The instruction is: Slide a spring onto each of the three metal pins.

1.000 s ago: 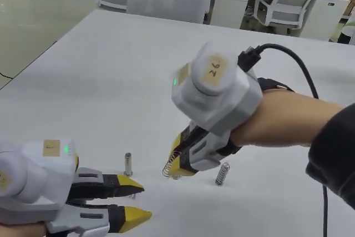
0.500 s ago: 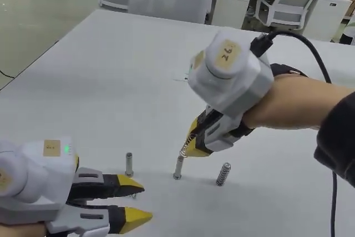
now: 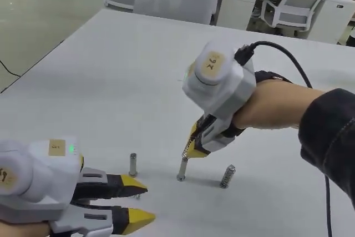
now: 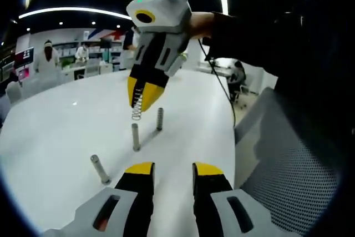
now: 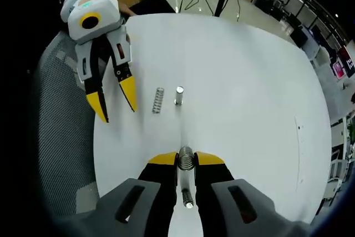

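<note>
My right gripper [image 3: 192,147] is shut on a spring [image 3: 187,149] and holds it just above the top of the middle pin [image 3: 182,169]. In the right gripper view the spring [image 5: 186,159] sits between the yellow tips, with that pin [image 5: 187,198] right below. The bare left pin [image 3: 133,165] stands upright. To the right, another spring [image 3: 227,176] stands upright, apparently around the third pin. My left gripper [image 3: 140,200] rests open and holds nothing at the near left; its jaws [image 4: 173,169] face the pins. A loose spring [image 5: 158,100] lies beside the left pin [image 5: 179,95].
The white table [image 3: 122,81] stretches far back and to the left. Office chairs [image 3: 288,9] and desks stand beyond its far edge. A black cable [image 3: 288,54] trails from my right gripper over the person's forearm.
My right gripper lifted the spring from table level beside the middle pin and now holds it over that pin's top. My left gripper has stayed put.
</note>
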### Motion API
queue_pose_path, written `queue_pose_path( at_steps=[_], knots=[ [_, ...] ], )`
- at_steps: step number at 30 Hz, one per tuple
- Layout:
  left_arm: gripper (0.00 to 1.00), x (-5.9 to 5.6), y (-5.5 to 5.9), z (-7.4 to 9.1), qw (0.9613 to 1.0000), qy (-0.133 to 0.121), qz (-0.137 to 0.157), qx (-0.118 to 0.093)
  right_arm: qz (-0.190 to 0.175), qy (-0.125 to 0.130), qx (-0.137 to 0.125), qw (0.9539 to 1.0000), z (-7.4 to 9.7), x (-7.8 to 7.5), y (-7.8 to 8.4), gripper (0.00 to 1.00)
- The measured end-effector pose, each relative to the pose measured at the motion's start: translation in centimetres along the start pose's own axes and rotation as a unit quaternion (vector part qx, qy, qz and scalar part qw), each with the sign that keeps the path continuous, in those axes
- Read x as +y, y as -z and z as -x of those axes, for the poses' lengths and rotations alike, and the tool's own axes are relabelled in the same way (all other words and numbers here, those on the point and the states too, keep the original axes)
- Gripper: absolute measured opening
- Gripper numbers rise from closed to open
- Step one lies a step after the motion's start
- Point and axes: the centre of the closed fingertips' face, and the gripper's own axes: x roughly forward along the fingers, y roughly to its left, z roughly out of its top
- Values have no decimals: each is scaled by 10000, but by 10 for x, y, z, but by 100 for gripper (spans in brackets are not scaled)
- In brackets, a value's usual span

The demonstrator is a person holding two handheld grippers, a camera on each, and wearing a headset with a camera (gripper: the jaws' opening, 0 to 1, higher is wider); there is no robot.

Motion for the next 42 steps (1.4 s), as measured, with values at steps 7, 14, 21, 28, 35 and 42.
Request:
queue_pose_path(
  at_steps=[7,14,21,28,35,42],
  knots=[
    [20,1,0,0,10000,-16,7,1,-32,-1,139,9999,-8,-5,7,8],
    [20,2,0,-1,10000,-14,3,25,-67,-67,125,9999,-12,-5,7,8],
    [19,3,1,-1,10000,-23,8,40,-93,-143,179,9997,-23,-4,10,8],
    [19,4,1,-1,10000,-35,0,47,-122,-195,258,9994,-35,-2,12,8],
    [19,4,2,0,10000,-40,-4,58,-161,-214,331,9991,-50,1,17,8],
    [19,3,3,0,10000,-28,-4,71,-114,-196,442,9988,-61,4,23,8]
  ],
)
